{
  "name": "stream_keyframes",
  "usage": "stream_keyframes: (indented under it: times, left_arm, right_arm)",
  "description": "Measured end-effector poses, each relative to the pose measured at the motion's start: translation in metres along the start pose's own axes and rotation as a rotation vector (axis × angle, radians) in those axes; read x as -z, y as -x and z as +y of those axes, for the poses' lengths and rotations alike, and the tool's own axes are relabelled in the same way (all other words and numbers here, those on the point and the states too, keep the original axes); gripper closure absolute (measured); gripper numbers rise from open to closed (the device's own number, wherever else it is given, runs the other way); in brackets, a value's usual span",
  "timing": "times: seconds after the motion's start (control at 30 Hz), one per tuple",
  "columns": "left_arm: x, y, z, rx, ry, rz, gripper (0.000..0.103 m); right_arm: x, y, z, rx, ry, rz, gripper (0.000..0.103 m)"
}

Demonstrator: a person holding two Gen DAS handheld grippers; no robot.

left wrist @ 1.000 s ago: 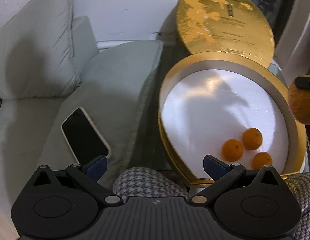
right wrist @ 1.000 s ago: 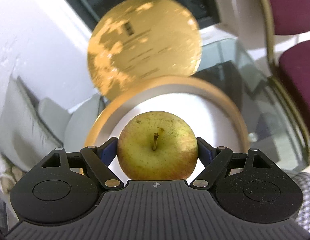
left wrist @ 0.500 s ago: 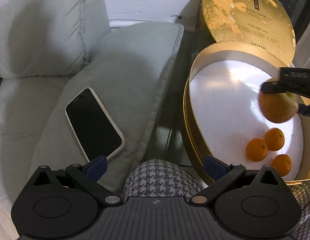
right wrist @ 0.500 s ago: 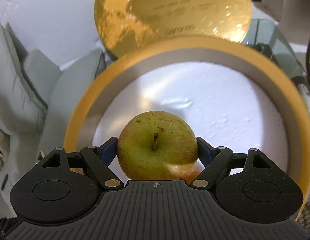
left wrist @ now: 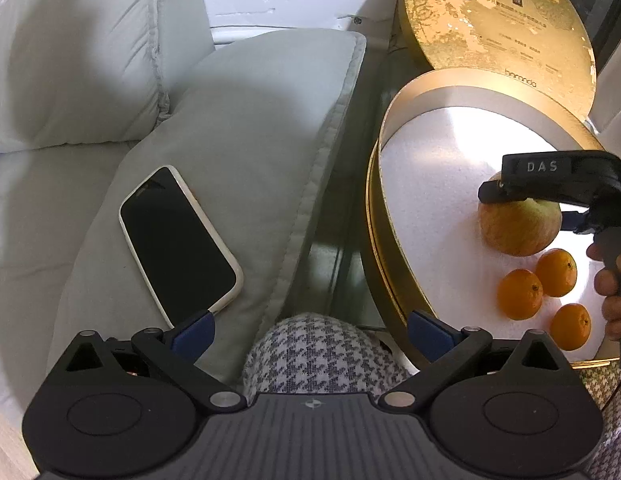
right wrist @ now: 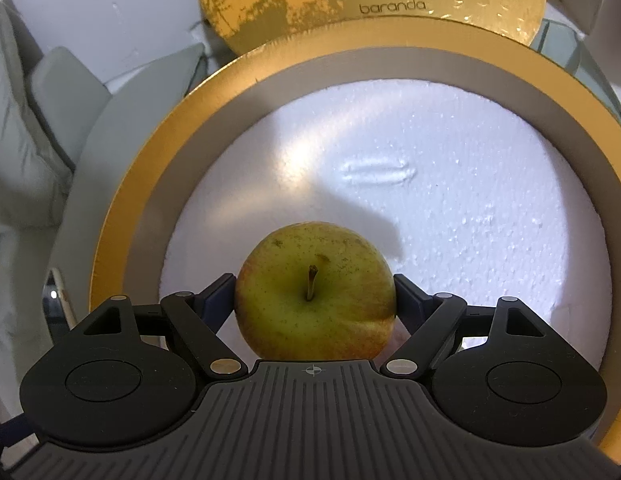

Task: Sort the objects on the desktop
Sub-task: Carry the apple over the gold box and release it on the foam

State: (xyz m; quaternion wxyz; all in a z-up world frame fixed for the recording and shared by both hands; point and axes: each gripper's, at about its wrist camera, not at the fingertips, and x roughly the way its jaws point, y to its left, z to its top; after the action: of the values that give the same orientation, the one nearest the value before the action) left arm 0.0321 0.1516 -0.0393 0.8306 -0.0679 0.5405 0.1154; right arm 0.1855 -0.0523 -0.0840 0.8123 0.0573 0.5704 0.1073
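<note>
My right gripper is shut on a yellow-green apple with a reddish flush and holds it low inside the round gold box, over its white foam floor. In the left wrist view the apple hangs just behind three oranges that lie in the box. I cannot tell whether the apple touches the foam. My left gripper is open and holds nothing. A black phone in a pale case lies on a grey cushion just ahead of its left finger.
The gold lid leans upright behind the box. A hand grips the right tool's handle at the right edge. A houndstooth cloth lies between my left fingers. Grey sofa cushions fill the left side.
The right gripper carried the apple forward and down into the box, close to the oranges. The left gripper swung left towards the cushion, so the phone now lies nearer its left finger.
</note>
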Motion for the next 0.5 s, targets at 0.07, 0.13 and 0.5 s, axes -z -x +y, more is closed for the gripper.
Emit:
stream_keyframes:
  times: [0.07, 0.13, 0.5]
  left_arm:
    - [0.0, 0.001, 0.0, -0.003, 0.002, -0.001, 0.001]
    - [0.0, 0.003, -0.001, -0.006, 0.001, -0.004, 0.001]
    - [0.009, 0.034, -0.024, 0.01, -0.056, -0.074, 0.001]
  right_arm:
    - [-0.002, -0.001, -0.001, -0.003, -0.002, 0.003, 0.019]
    - [-0.004, -0.001, -0.001, -0.005, -0.007, 0.011, 0.016]
    - [0.018, 0.067, -0.022, -0.04, -0.023, -0.088, 0.014]
